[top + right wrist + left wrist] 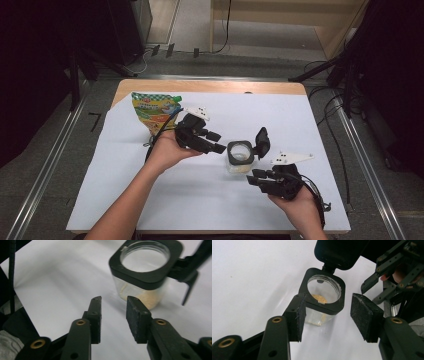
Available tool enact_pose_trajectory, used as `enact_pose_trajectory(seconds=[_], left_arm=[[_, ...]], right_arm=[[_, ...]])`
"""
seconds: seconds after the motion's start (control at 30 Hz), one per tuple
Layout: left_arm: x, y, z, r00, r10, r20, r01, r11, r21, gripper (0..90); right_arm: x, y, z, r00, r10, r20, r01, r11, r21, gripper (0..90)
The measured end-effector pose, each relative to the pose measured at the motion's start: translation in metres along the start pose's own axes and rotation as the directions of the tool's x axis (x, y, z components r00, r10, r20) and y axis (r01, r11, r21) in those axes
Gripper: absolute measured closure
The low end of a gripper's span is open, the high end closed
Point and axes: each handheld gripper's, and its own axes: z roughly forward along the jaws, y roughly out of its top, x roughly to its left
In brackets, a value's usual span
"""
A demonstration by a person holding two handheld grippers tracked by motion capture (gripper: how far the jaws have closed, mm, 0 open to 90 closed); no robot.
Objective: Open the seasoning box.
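Two grippers flank one small clear jar [239, 158] near the middle of the white table cover [200, 200].

High view: the jar stands upright with its black square collar on top and its hinged black lid [262, 142] flipped open on the far right side. The left gripper [218, 142] lies just left of the jar, jaws pointing at it; the right gripper [256, 179] sits just below and right of the jar, apart from it. A printed pouch [152, 112] stands well to the jar's upper left, behind the left hand, and does not obstruct either approach.

Left gripper view: the jaws stand partly open around the jar's near corner; one pad [297, 315] is at the collar's edge, the other well clear, so nothing is clamped. A little tan powder [320, 298] lies inside. The right gripper [372, 288] shows beyond the jar.

Right gripper view: the jaws are moderately parted and hold nothing; the jar [142, 287] stands ahead of them, untouched.

Judgement: the jar looks light, rigid and smooth-walled, likely slippery and easy to tip while nearly empty. The square collar or flat walls just beneath it offer the surest hold. The open lid projects sideways and could be knocked; spilling powder is the main risk.
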Motion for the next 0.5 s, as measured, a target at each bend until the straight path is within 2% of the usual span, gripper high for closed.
enact_pose_trajectory(seconds=[0.17,0.33,0.5], left_arm=[[0.001,-0.006,-0.010,0.9999,-0.002,-0.013,0.002,1.0000,-0.007,44.0],[0.004,-0.013,-0.023,0.9996,-0.019,-0.020,0.018,0.9996,-0.024,43.9],[0.007,-0.022,-0.036,0.9984,-0.027,-0.049,0.025,0.9994,-0.025,43.9]], right_arm=[[0.010,0.002,0.008,0.9983,-0.054,-0.019,0.055,0.998,0.006,60.6],[0.015,0.005,0.017,0.9963,-0.078,-0.036,0.079,0.997,0.008,55.8],[0.019,0.006,0.024,0.9952,-0.084,-0.049,0.085,0.996,0.018,55.0]])
